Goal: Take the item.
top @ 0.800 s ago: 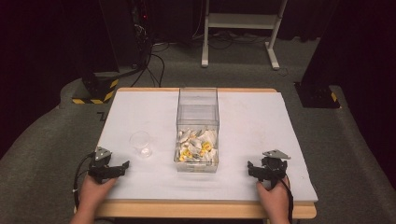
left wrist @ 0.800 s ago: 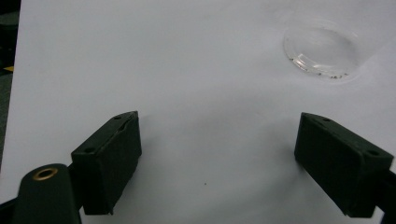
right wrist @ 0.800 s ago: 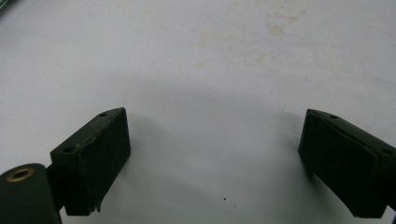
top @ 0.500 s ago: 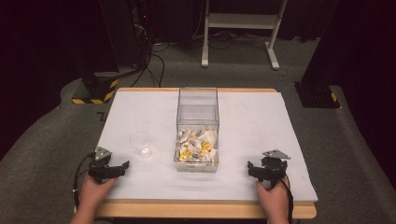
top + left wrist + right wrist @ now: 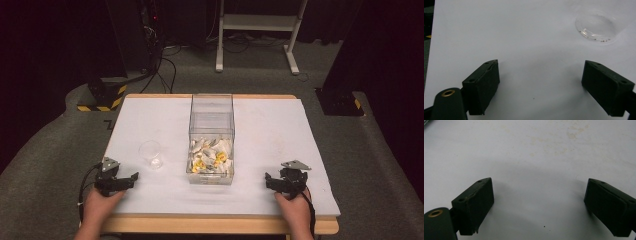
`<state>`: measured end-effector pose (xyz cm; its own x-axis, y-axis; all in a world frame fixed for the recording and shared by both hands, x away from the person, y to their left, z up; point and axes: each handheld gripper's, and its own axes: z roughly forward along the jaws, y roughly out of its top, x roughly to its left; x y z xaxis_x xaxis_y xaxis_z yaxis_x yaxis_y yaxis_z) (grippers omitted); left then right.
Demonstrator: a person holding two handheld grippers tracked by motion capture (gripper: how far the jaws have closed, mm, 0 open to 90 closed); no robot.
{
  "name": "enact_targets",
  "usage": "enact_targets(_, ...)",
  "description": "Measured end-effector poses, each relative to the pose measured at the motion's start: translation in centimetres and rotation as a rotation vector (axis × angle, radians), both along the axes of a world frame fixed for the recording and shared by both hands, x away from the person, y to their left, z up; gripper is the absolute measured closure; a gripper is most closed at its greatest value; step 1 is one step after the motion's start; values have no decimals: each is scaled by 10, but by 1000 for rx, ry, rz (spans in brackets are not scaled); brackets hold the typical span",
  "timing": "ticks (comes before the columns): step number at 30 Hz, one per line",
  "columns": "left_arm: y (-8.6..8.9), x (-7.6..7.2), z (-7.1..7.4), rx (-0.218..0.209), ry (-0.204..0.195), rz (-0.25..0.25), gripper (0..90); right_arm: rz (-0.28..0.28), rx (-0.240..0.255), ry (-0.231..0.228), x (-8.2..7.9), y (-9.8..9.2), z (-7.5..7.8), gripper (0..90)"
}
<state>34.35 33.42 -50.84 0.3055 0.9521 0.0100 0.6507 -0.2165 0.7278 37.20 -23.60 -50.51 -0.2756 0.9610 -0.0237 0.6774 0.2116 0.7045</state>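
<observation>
A small clear cup (image 5: 150, 153) stands on the white table (image 5: 280, 125), just left of the clear box (image 5: 212, 135) holding white and yellow pieces. Nearer the person, the left gripper (image 5: 125, 180) rests close beside that cup, jaws spread and empty. The right gripper (image 5: 274, 181) sits right of the box, well apart, jaws likewise spread over bare tabletop.

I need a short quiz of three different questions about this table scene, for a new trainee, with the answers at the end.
1. True or false: the clear cup stands inside the clear box.
2. Which gripper is nearer to the cup?
A. left gripper
B. right gripper
3. Fill in: the jaws of both grippers are ____, with nothing between them.

Key:
1. False: the cup stands on the white table cover, to the left of the box, apart from it.
2. A.
3. open.
</observation>
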Motion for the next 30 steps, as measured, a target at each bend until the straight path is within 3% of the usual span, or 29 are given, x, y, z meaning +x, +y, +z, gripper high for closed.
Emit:
enact_targets(13,2,-1,1,-6,2,-16,147,-2,-4,-3,0,0,0,86)
enact_targets(18,0,-5,3,-15,-23,-35,151,-1,-3,-3,0,0,0,86)
enact_targets(23,-5,-8,4,-5,-23,-62,152,-1,-4,-4,0,0,0,86)
enact_targets(30,-8,-11,8,-25,-42,-78,156,-1,-3,-4,0,0,0,86)
